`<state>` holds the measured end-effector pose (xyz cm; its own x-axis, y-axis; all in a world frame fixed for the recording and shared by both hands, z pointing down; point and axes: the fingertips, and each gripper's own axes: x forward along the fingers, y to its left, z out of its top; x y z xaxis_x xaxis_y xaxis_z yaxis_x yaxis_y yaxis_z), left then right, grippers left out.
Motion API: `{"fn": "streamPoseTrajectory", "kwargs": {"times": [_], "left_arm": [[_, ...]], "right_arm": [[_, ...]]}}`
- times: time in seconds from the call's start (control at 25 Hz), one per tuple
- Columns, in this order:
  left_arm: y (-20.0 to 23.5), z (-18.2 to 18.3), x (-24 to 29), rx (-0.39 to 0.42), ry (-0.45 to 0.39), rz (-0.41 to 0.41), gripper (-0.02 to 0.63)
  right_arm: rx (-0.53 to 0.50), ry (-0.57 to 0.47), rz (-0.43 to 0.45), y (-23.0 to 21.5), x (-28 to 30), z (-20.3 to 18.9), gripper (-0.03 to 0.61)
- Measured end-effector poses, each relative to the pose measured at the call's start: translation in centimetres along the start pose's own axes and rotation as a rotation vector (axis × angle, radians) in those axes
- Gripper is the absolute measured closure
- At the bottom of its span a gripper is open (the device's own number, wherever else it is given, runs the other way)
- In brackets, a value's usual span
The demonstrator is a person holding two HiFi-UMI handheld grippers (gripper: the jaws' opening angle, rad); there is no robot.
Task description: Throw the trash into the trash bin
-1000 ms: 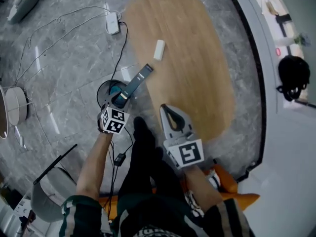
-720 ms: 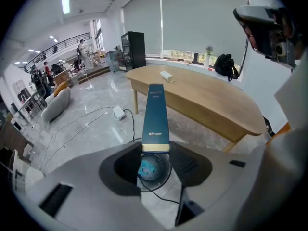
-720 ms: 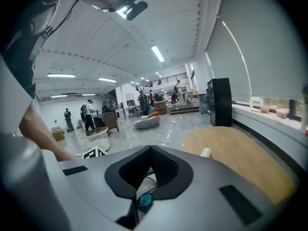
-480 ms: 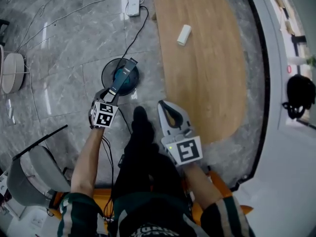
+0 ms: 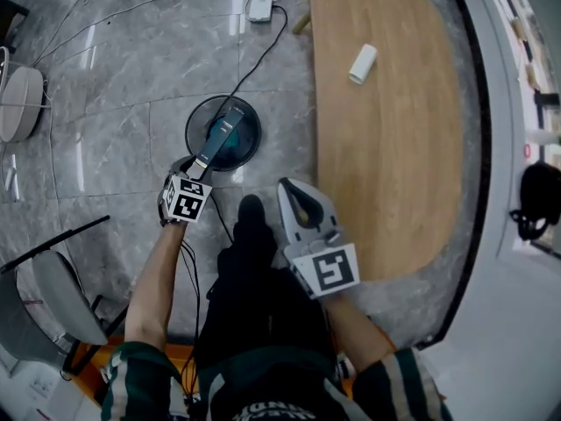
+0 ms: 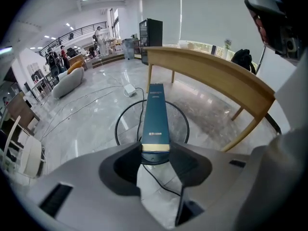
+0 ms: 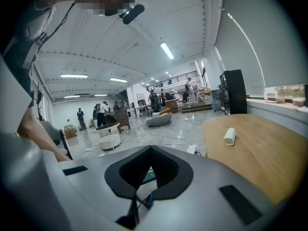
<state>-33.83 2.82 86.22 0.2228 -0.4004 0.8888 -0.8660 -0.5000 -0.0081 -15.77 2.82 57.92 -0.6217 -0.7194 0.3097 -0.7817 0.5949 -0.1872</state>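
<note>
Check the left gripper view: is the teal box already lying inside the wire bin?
No, the teal box is clamped between the jaws of the left gripper, its far end over the wire bin.

A large open-plan office hall: polished grey marble floor [image 6: 86,114] and a railed mezzanine [image 6: 72,32] far beyond the fingers [image 6: 82,177] of the left gripper [image 6: 155,152], a long oval light-wood table [image 6: 207,73] to their right (distant standing people [image 6: 50,59], a grey sofa [image 6: 67,81]).
</note>
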Motion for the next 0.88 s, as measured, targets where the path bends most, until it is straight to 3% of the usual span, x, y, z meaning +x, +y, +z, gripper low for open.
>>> {"fn": "streamPoseTrajectory", "kwargs": {"times": [0.6, 0.88], "left_arm": [[1.1, -2.4, 6.0, 0.034, 0.07, -0.02, 0.434], [1.1, -1.1, 4.6, 0.036, 0.022, 0.01, 0.43]], "right_arm": [[0.03, -0.004, 0.03, -0.5, 3.9, -4.5, 0.578], [0.048, 0.011, 0.017, -0.7, 3.5, -3.7, 0.578]]}}
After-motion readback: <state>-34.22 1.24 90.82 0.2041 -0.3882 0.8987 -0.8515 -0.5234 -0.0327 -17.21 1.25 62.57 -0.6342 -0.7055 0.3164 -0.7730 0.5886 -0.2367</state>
